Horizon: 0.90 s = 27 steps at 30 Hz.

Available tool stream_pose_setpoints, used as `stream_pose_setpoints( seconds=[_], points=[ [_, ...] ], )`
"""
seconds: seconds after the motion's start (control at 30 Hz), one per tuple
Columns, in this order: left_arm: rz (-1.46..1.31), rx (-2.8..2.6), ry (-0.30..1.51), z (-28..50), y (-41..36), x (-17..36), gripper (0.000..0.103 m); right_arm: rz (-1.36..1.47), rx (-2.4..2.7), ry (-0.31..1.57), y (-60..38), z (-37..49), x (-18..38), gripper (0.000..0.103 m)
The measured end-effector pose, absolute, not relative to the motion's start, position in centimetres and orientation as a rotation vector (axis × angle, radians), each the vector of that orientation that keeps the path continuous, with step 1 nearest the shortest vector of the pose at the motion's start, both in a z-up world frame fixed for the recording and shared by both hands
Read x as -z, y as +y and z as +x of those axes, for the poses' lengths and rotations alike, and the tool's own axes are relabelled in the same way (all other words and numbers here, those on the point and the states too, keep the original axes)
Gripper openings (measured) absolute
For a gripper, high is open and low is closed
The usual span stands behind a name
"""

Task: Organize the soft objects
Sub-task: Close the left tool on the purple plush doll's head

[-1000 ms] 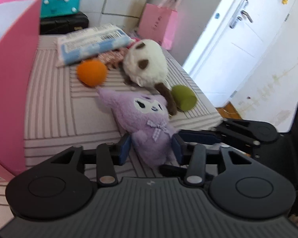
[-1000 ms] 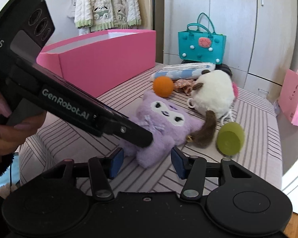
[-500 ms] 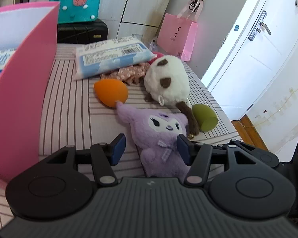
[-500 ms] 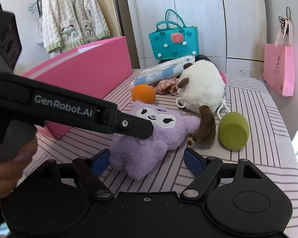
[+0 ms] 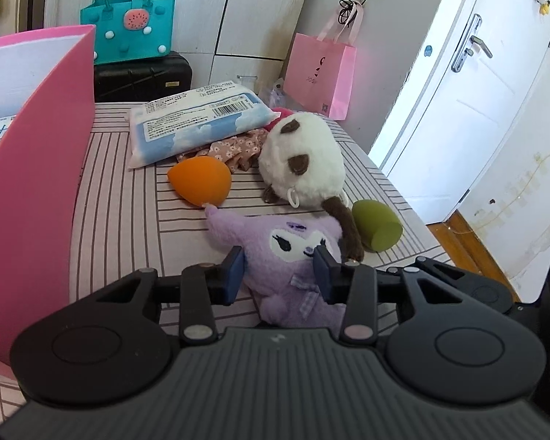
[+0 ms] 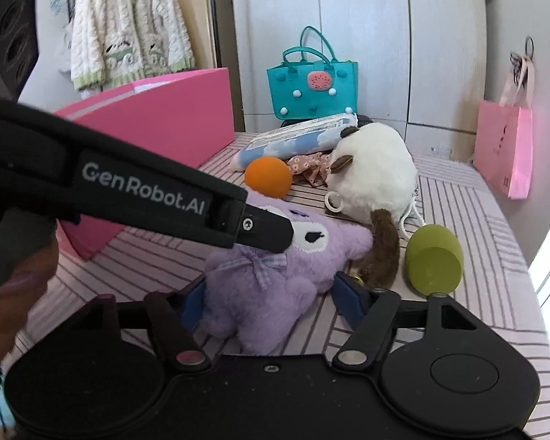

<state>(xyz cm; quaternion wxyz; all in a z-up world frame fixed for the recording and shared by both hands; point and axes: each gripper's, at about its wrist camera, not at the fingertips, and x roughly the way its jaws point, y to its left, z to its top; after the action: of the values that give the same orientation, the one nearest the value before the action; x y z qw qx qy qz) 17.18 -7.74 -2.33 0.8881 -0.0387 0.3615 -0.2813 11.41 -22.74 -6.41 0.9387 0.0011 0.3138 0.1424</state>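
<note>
A purple plush doll lies on the striped table; it also shows in the right wrist view. My left gripper is shut on the doll's head, with both blue pads pressing its sides. My right gripper is open, with its jaws on either side of the doll's lower body. Behind the doll lie a white round plush, an orange sponge, a green sponge, a floral cloth and a blue tissue pack.
A tall pink box stands at the left of the table, with a pack inside. A teal bag and a pink paper bag stand behind the table. The table's right edge drops to the floor by a white door.
My left gripper has moved forward along the doll from its body to its head and closed on it. My right gripper has come closer, around the doll's lower body.
</note>
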Motion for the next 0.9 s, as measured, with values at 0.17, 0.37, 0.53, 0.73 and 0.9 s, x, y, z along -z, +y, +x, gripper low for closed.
stream_pose_setpoints(
  seconds=[0.17,0.37,0.53,0.73,0.9],
  points=[
    [-0.098,0.582,0.752,17.1,-7.7,2.4,0.039,0.023,-0.284,0.633,-23.0,11.1,6.3,0.066],
    [-0.094,0.576,0.792,16.8,-7.7,2.1,0.038,0.04,-0.312,0.673,-23.1,11.2,5.7,0.063],
    [-0.072,0.564,0.8,16.3,-7.7,1.4,0.038,0.077,-0.342,0.731,-23.4,11.7,4.9,0.062],
    [-0.083,0.579,0.807,15.8,-6.9,0.5,0.038,0.161,-0.402,0.788,-24.1,12.0,3.8,0.062],
    [-0.066,0.575,0.804,15.1,-6.6,-0.4,0.038,0.158,-0.446,0.832,-24.1,12.2,3.2,0.062]
  ],
)
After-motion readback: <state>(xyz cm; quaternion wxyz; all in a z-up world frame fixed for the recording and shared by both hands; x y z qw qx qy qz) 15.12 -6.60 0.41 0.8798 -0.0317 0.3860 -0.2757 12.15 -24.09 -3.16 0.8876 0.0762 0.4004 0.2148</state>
